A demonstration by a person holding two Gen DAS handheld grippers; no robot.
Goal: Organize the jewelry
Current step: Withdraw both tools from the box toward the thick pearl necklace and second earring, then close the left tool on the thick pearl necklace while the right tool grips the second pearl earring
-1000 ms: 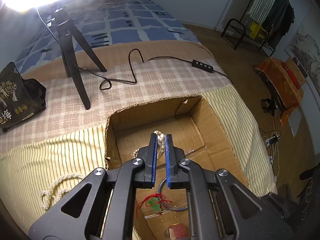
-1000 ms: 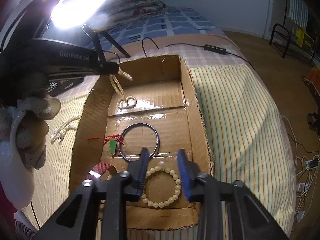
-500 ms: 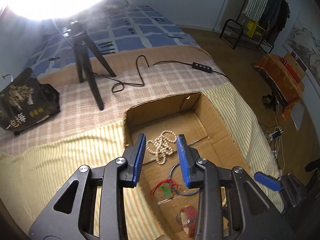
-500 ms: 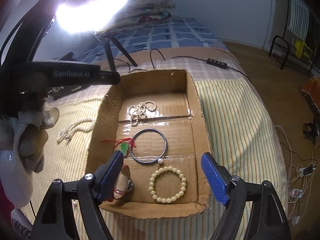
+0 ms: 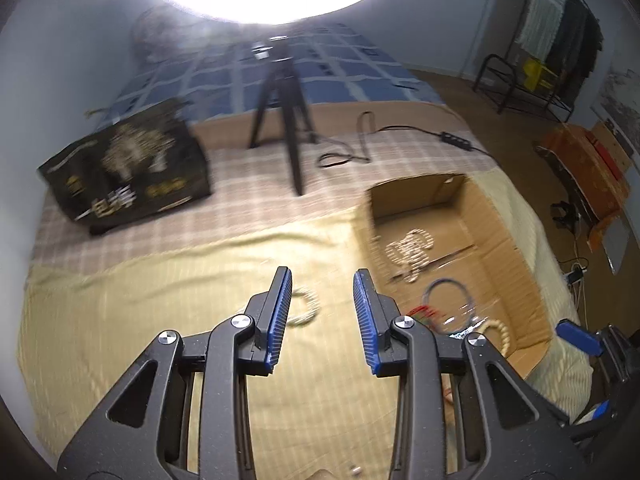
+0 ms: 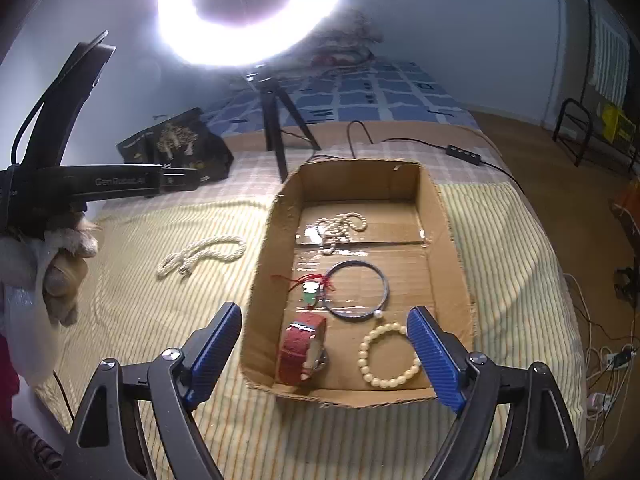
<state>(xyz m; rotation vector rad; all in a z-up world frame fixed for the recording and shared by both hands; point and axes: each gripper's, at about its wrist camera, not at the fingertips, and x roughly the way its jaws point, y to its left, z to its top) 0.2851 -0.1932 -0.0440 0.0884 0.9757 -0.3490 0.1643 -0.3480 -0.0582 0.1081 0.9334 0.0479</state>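
A home bedroom. A bed [image 6: 400, 92] with a blue checked quilt fills it. A clothes rack [image 5: 560, 40] stands by the wall.

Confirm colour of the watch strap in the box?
Red; the watch strap shows best in the right wrist view, at the cardboard box's near end.

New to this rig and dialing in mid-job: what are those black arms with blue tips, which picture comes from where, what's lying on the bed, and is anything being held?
Those are hand-held two-finger grippers; a person carries one in each hand, and each has a camera looking along its fingers. One picture is from the left gripper, one from the right gripper.

On the striped blanket sits a cardboard box holding a pearl strand, a dark bangle, a red-corded green pendant, a red watch and a cream bead bracelet. A white rope necklace lies outside.

Nothing is held: left jaws open, right jaws opening wider.
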